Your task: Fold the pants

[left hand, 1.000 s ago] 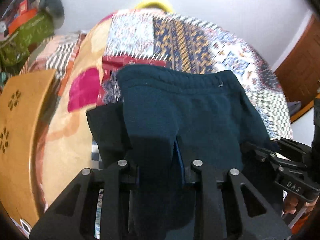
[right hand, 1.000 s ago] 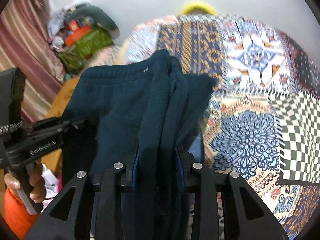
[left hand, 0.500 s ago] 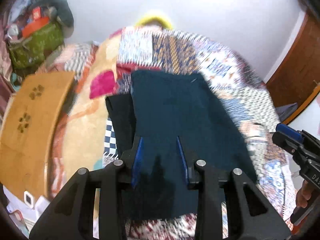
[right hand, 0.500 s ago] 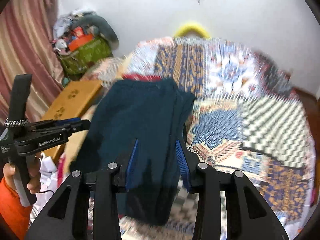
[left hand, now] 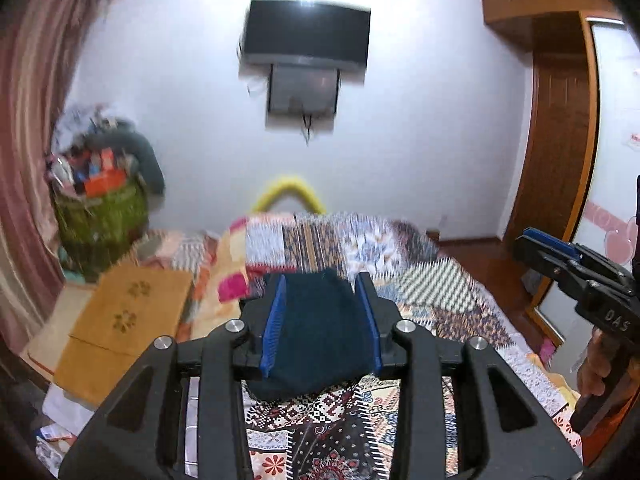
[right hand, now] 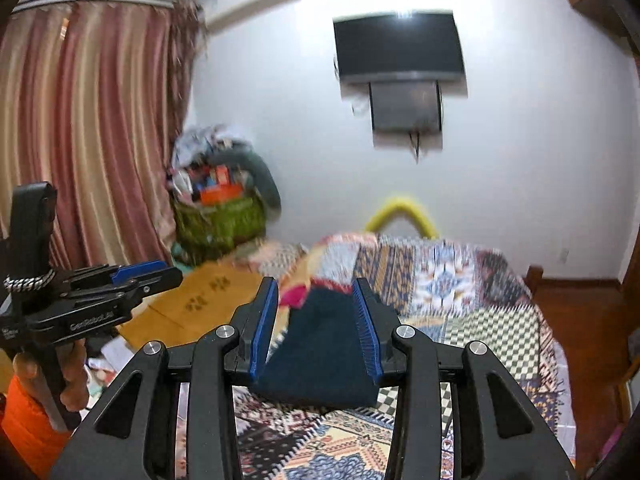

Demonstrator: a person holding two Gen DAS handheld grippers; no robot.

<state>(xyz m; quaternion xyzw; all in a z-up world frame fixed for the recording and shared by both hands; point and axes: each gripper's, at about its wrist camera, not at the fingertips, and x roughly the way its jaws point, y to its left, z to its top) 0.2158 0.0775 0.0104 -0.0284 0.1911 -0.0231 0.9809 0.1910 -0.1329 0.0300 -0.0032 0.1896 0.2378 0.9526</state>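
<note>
my fingers on the left gripper stood spread wide with nothing between the blue pads, and the same held for the right gripper, its fingers parted and empty. both grippers hung above the near end of the bed, lifted clear of the cloth and pointed toward the far wall.

the pants lay on the patchwork bedspread as a compact dark teal bundle, already folded into a short block, roughly in the middle of the bed's width and closer to me than to the headboard end. in the left wrist view the bundle showed framed between the open fingers, though not touched by them; in the right wrist view the pants sat just the same way between the spread pads (only the view lines them up, the cloth was down on the bed).

my right gripper showed at the right edge of the left view, held apart from the pants, and my left gripper showed at the left edge of the right view, likewise well off to the side.

a tv hung on the white wall, a striped curtain covered the left side, and a heaped green basket stood in the corner beside a wooden board.
</note>
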